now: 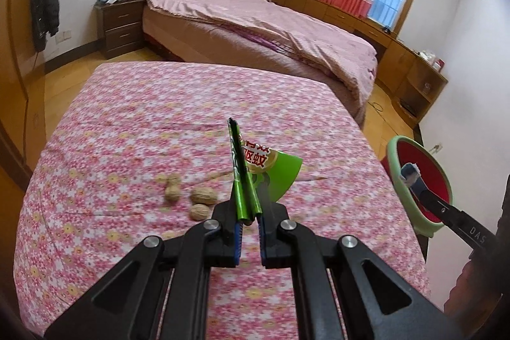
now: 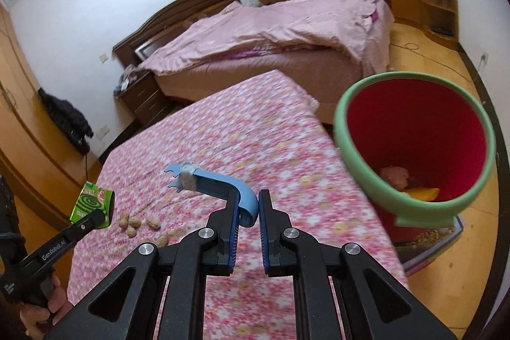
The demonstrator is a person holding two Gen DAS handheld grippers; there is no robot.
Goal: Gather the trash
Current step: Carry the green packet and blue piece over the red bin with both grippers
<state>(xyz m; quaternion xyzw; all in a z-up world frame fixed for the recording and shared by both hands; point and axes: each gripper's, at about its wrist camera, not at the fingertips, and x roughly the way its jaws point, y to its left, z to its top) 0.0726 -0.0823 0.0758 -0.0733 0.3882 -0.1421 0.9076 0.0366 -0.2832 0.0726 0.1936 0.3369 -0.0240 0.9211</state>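
My left gripper (image 1: 249,220) is shut on a flattened green mosquito-coil box (image 1: 255,174) and holds it above the flowered table (image 1: 127,133). The box also shows in the right wrist view (image 2: 92,204). My right gripper (image 2: 248,217) is shut on a bent blue plastic piece (image 2: 216,184) with taped end, held over the table's right side. A red bin with a green rim (image 2: 414,133) stands off the table's right edge, with some trash at its bottom; it also shows in the left wrist view (image 1: 420,180). Several peanuts (image 1: 191,196) lie on the table.
A thin stick (image 1: 220,176) lies on the cloth behind the box. A bed with a pink cover (image 1: 255,27) stands beyond the table. A nightstand (image 1: 119,27) is to its left, wooden cabinets (image 1: 398,53) along the right wall.
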